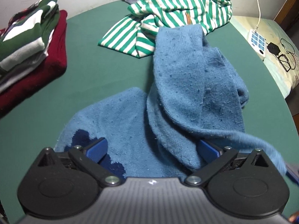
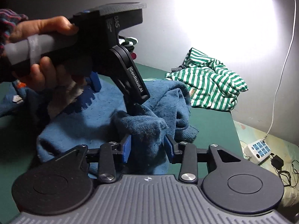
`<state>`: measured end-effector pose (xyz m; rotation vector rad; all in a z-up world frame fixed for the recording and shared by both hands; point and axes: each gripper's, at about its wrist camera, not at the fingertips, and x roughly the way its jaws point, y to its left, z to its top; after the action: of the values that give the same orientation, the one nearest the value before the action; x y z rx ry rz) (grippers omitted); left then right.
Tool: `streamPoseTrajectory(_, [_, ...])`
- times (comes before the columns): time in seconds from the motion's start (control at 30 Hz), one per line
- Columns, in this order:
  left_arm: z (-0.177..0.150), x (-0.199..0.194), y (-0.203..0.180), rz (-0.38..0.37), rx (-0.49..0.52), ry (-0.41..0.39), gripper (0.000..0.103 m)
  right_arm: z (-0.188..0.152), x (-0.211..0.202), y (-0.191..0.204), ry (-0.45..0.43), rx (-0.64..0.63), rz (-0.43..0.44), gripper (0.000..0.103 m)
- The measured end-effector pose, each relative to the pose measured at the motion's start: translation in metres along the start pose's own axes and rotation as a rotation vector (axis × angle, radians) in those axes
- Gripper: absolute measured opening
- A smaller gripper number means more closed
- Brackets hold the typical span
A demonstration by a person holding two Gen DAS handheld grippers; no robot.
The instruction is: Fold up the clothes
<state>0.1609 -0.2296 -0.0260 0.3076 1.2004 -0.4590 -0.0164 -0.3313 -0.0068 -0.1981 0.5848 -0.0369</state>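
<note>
A blue knit sweater (image 1: 186, 85) lies crumpled on the green table (image 1: 93, 74), with a dark blue pattern near its lower edge. My left gripper (image 1: 152, 145) points steeply down over it, jaws wide open, with sweater fabric lying between the pads untouched. In the right wrist view a hand holds that left gripper (image 2: 116, 97) just above the sweater (image 2: 84, 119). My right gripper (image 2: 147, 145) stands partly open around a raised bunch of blue sleeve (image 2: 143, 125). The pads do not visibly press on it.
A stack of folded clothes (image 1: 28, 43) sits at the table's far left. A green-and-white striped garment (image 1: 177, 13) is heaped at the back, touching the sweater. Beyond the table's right edge lie a white power strip (image 2: 257, 149) and its cables.
</note>
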Motion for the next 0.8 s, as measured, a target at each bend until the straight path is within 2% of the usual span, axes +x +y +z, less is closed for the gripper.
streamPoseTrajectory(0.13, [0.004,0.002,0.0,0.0,0.006,-0.001,0.102,0.004,0.026,-0.011,0.085,0.121,0.079,0.042])
streamPoseTrajectory(0.17, [0.006,0.002,0.002,-0.001,0.002,-0.003,0.102,0.005,0.024,-0.01,0.074,0.117,0.095,0.038])
streamPoseTrajectory(0.2, [0.008,0.003,0.003,-0.002,-0.002,-0.002,0.102,0.006,0.022,-0.009,0.059,0.11,0.108,0.017])
streamPoseTrajectory(0.23, [0.009,0.005,0.005,-0.002,-0.002,0.003,0.102,0.008,0.017,-0.006,0.033,0.086,0.12,0.015])
streamPoseTrajectory(0.3, [0.01,0.008,0.005,0.004,0.008,0.012,0.102,0.011,0.003,0.007,-0.03,-0.002,0.111,0.014])
streamPoseTrajectory(0.37, [0.008,0.008,0.006,0.001,0.028,0.018,0.102,0.01,-0.012,0.032,-0.09,-0.169,0.096,0.014])
streamPoseTrajectory(0.5, [0.0,-0.006,0.016,-0.069,0.035,0.017,0.102,-0.001,-0.03,0.077,-0.126,-0.439,0.152,0.013])
streamPoseTrajectory(0.57, [-0.006,-0.014,0.024,-0.103,0.032,0.015,0.102,-0.01,-0.033,0.092,-0.127,-0.504,0.177,0.013])
streamPoseTrajectory(0.8, [-0.021,-0.018,0.022,-0.049,0.094,-0.001,0.102,-0.016,-0.037,0.117,-0.127,-0.571,0.236,0.013])
